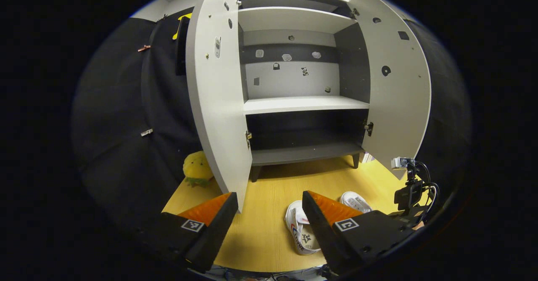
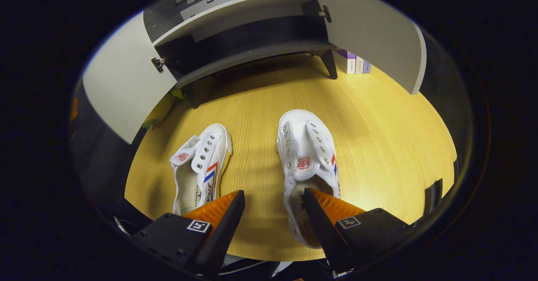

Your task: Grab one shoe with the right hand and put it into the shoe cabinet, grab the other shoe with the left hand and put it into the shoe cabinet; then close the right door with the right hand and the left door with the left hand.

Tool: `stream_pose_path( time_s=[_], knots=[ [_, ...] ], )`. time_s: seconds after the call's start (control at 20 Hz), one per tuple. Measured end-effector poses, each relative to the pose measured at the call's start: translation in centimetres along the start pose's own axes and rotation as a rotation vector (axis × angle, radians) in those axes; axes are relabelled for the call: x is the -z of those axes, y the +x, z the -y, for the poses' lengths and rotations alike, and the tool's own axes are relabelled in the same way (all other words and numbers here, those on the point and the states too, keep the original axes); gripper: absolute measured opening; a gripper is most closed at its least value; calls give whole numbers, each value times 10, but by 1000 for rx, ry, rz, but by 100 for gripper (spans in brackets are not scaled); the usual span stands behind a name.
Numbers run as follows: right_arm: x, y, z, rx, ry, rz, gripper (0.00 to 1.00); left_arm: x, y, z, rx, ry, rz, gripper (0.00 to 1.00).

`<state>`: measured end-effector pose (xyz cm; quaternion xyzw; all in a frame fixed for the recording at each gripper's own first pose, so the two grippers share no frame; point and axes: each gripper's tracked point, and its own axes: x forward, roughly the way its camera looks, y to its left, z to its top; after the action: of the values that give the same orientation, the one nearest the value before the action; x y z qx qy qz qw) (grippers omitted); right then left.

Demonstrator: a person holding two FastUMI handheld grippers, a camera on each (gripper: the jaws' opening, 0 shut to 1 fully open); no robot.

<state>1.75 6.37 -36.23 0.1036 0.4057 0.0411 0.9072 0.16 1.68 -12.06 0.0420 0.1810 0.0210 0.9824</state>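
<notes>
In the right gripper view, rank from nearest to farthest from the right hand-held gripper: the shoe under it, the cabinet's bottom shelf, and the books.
1. Right shoe, partly between the fingers of the open right hand-held gripper.
2. Bottom shelf, ahead, between the open doors.
3. Books, far right, beside the cabinet leg.

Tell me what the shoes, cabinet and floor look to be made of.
Shoes: white canvas-like cloth, matte, with metal eyelets and rubbery-looking soles. Cabinet: smooth board, pale grey matte, probably laminated; drilled holes and metal hinges show. Floor: yellow wood-grain surface, slight sheen; possibly laminate rather than solid wood.
</notes>
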Motion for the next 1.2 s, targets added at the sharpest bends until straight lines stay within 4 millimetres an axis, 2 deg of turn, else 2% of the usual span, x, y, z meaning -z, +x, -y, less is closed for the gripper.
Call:
stream_pose_path(
  time_s=[0.05, 0.2, 0.3, 0.35, 0.4, 0.5, 0.6, 0.7, 0.75, 0.8, 0.85, 0.9, 0.95, 1.2],
  knots=[
    [-1, 6, 0, 14, -15, 7, 88, 5, 1, -1, -1, -11, -13, 96],
    [-5, 25, 3, 58, -68, 31, 88, 13, 2, -3, -1, -38, -34, 96],
    [-14, 34, 11, 108, -83, 63, 79, 18, 3, -6, -2, -40, -41, 96],
    [-18, 37, 10, 120, -80, 80, 58, 21, 3, -9, -6, -35, -49, 96],
    [-20, 41, 11, 133, -86, 93, 48, 25, 3, -11, -7, -29, -54, 96],
    [-26, 45, 19, 177, -115, 121, 46, 30, 3, -11, -2, -33, -67, 96],
    [-29, 42, 19, 190, -118, 132, 24, 38, 2, -8, 11, -52, -85, 96],
    [-28, 46, 17, 183, -113, 130, 19, 42, 2, -5, 20, -63, -99, 96],
    [-28, 47, 18, 180, -111, 124, 13, 43, 2, -4, 23, -64, -104, 96],
    [-30, 47, 16, 171, -109, 121, 13, 44, 2, -2, 29, -64, -106, 96],
    [-29, 48, 14, 156, -108, 115, 8, 44, 3, -1, 34, -64, -105, 96],
    [-30, 53, 16, 146, -96, 112, 9, 44, 4, 0, 40, -64, -104, 96],
    [-30, 49, 13, 136, -92, 102, 5, 43, 5, 0, 44, -62, -105, 97],
    [-40, 42, 16, 131, -104, 107, 5, 43, 8, -1, 49, -54, -105, 96]
  ],
)
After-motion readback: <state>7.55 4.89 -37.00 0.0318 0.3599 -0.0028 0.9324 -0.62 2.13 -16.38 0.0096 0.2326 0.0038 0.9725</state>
